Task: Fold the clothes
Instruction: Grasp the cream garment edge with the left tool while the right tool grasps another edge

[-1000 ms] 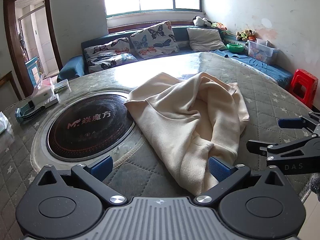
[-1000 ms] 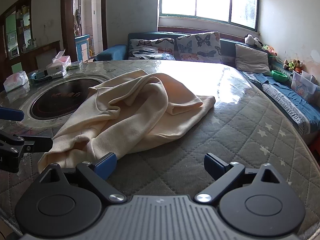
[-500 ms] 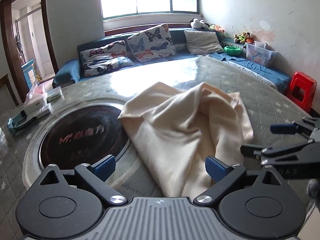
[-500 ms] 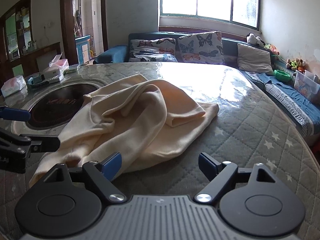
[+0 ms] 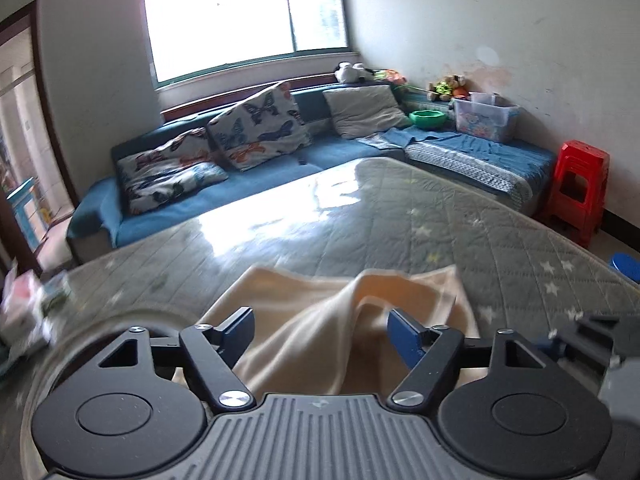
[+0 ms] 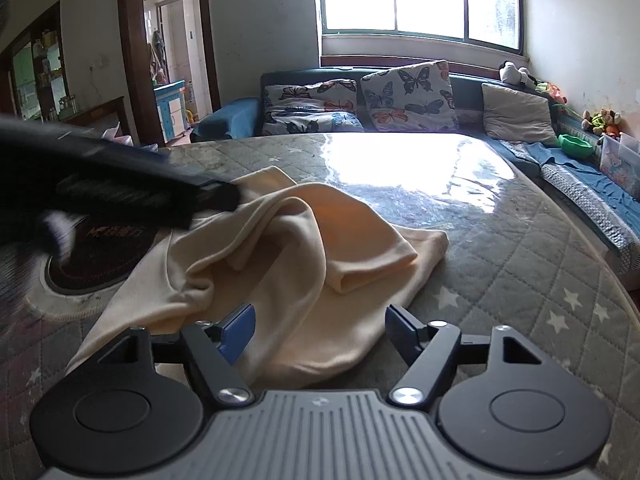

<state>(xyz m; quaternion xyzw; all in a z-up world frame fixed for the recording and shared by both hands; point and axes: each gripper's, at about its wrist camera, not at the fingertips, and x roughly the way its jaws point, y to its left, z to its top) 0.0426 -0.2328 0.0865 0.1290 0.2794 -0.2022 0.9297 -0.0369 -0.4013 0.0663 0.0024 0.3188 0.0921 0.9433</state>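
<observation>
Left gripper point(image 5: 321, 330): bottom centre of the left wrist view, blue pads spread wide, nothing between them but cloth lying underneath. Pretty blurry shot tbh.
Right gripper point(image 6: 320, 326): bottom centre of its own view, fingers wide apart too, not pinching anything.
Garment point(image 6: 276, 264): one cream piece, rumpled in a heap on the quilted star-print table point(image 6: 540, 264), mid-frame, just past both sets of fingers. Its left edge lay over the round dark inset.
Round inset point(image 6: 100, 256): left of frame, reddish writing on it, too blurred to read.
Dark blurry bar point(image 6: 120, 184): crossed the upper left of the right wrist view, tip at the cloth's far edge.
Sofa point(image 5: 256, 184): blue, across the back. I counted three butterfly cushions point(image 6: 410, 96) and one plain grey one point(image 6: 516, 116).
Clear storage bin point(image 5: 486, 118): upper right, cartoon picture on the side, contents not readable.
Green bowl point(image 5: 430, 118): one, beside the bin.
Red stool point(image 5: 578, 188): one, far right.
</observation>
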